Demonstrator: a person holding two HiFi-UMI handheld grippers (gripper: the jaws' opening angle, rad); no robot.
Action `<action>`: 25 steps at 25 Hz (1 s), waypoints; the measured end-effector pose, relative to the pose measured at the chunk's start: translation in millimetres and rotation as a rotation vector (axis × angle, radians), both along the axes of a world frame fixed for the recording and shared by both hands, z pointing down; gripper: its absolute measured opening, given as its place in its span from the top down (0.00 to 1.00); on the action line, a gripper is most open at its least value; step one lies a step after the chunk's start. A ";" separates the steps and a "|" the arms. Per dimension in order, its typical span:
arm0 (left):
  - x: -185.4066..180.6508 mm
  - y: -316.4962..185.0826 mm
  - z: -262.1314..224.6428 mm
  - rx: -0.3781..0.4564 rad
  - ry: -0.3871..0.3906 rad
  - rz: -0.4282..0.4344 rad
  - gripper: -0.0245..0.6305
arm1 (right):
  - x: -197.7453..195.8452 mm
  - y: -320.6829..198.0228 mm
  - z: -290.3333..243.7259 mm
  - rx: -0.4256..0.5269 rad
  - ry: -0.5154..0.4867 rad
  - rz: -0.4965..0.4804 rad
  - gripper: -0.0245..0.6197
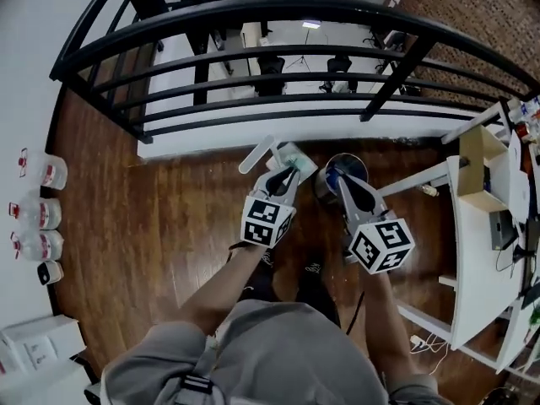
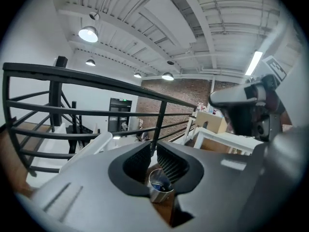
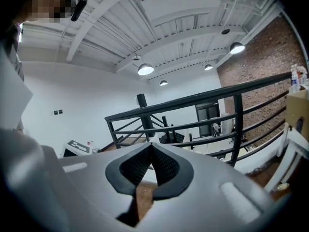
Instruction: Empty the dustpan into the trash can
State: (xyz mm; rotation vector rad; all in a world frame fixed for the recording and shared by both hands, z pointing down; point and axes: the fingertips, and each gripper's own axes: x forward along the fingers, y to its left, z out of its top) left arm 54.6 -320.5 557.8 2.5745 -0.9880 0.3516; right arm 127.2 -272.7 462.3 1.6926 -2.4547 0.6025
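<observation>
Stage: early, emptying remains | pale plastic dustpan [image 1: 297,156] lies ungrasped beside round steel trash can [image 1: 346,156] | your left gripper [image 1: 293,172], right gripper [image 1: 340,178]: closed, empty.

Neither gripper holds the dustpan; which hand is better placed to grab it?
Probably left. The left gripper points at the dustpan, tip right beside it, while the right gripper hangs over the trash can. Both sets of jaws are shut, so it must open first.
</observation>
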 end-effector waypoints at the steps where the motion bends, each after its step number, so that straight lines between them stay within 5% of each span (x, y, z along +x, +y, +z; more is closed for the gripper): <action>1: -0.3 -6.4 10.4 -0.017 -0.018 -0.033 0.95 | 2.4 -3.5 3.2 -0.004 -0.015 -0.016 0.96; 6: -4.7 -40.3 53.7 -0.069 -0.073 -0.240 0.78 | 20.4 -9.1 21.7 -0.041 -0.046 -0.099 0.96; 9: -9.9 -60.0 69.2 -0.073 -0.065 -0.371 0.55 | 36.0 -8.0 30.8 -0.068 -0.043 -0.132 0.96; 11: -10.4 -73.8 76.5 -0.068 -0.063 -0.431 0.48 | 47.4 -8.8 33.1 -0.079 -0.033 -0.148 0.96; 20: -26.5 -127.5 98.7 -0.032 -0.135 -0.664 0.46 | 92.5 -16.0 42.7 -0.103 -0.005 -0.174 0.96; 25: -31.5 -137.1 95.3 -0.008 -0.147 -0.705 0.48 | 109.0 -17.7 51.1 -0.123 -0.012 -0.169 0.96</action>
